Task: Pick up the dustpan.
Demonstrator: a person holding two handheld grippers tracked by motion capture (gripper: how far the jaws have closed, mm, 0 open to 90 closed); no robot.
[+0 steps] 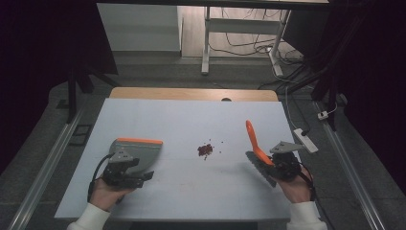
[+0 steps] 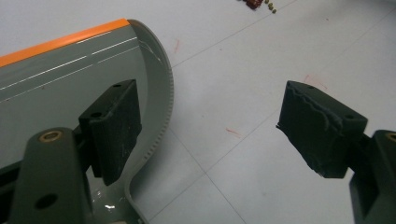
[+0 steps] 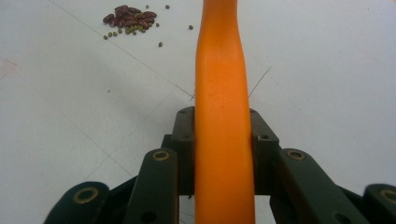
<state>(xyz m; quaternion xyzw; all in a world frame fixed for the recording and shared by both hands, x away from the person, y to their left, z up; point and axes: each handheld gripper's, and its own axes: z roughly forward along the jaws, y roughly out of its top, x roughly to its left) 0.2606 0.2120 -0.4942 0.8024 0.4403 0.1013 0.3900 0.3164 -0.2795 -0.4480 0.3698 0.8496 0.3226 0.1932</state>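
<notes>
Nearest my right gripper camera is the orange handle [image 3: 224,140] of the brush, running straight up between my jaws. The right gripper [image 3: 223,140] is closed hard on it, both pads pressed flat against its sides. From the high view, the right gripper [image 1: 280,163] sits near the table's front right, and the handle [image 1: 253,141] tilts up and away from it, with the dark brush head just below my grip, at or close to the table; I cannot say for sure that the bristles touch.

Ahead of that claw and off to its left lies the small heap of red beans [image 3: 130,13], with a few green grains scattered round it, well apart from the jaws.

My left gripper [image 2: 205,126] stands wide open, holding nothing. Its left pad hangs over the grey dustpan [image 2: 60,84], whose orange lip lies farther out; the right pad hovers over the bare white table [image 2: 243,70]. In the high view the left gripper [image 1: 125,167] sits over the pan's near part, and the beans [image 1: 206,149] rest between the two claws.
</notes>
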